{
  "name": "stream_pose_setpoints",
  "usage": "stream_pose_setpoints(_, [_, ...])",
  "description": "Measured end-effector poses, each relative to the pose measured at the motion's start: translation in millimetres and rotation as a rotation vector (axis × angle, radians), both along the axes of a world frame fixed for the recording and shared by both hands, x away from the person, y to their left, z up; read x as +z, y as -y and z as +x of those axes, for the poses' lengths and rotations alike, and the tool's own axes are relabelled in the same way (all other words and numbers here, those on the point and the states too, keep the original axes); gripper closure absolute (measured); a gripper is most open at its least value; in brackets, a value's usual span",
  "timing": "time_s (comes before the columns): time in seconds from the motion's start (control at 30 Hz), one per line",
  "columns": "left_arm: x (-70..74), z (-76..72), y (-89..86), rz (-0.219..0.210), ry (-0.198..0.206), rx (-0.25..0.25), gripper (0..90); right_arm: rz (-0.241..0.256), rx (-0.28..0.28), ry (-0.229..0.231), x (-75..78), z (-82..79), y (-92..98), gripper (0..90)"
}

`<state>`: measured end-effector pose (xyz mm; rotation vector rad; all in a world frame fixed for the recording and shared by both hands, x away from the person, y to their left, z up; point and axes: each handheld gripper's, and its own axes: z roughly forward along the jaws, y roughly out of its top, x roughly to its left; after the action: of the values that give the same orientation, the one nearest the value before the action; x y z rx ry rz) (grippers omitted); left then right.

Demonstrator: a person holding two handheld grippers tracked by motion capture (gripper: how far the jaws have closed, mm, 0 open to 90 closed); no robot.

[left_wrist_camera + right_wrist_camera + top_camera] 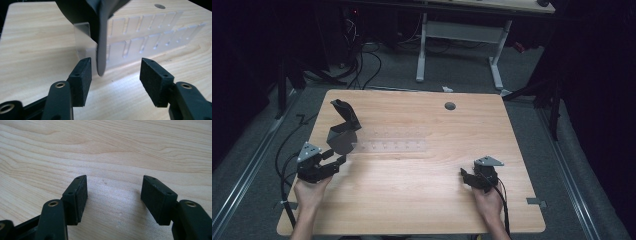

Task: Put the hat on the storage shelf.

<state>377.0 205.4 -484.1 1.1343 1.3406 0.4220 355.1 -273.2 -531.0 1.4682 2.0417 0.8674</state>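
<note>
Wooden bench [422,200] seen from above, with a clear plastic rack [389,147] of slots lying flat near its middle. At the rack's left end, a dark round-headed tool [343,131], thin disc low and black handle rising up and away; its lower edge touching or just above the bench beside the rack, hard to tell which. Just left of and nearer than the rack, left gripper [333,163] held in a hand [308,192], fingers [81,80] spread wide, the disc's thin edge standing between them close to the left one, not clamped. Well to the right of the rack, right gripper [468,176] low over bare wood, fingers [76,198] wide apart, holding nothing.
</note>
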Motion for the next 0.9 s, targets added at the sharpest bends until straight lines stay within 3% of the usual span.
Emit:
stream_pose_setpoints(0.23, [-13.2, -7.8, 5.3, -0.018, -0.025, 0.003, 41.4, 0.000, 0.000, 0.000, 0.0, 0.0, 0.0, 38.5])
stream_pose_setpoints(0.53, [-27.0, -16.8, 19.7, -0.033, -0.054, -0.033, 41.1, 0.000, 0.000, 0.000, 0.0, 0.0, 0.0, 38.5])
stream_pose_setpoints(0.7, [-36.6, -20.0, 31.5, 0.002, -0.077, -0.090, 40.0, 0.000, 0.000, 0.000, 0.0, 0.0, 0.0, 38.5])
stream_pose_setpoints(0.9, [-41.0, -22.2, 39.2, 0.020, -0.076, -0.117, 39.7, 0.000, 0.000, 0.000, 0.0, 0.0, 0.0, 38.5])
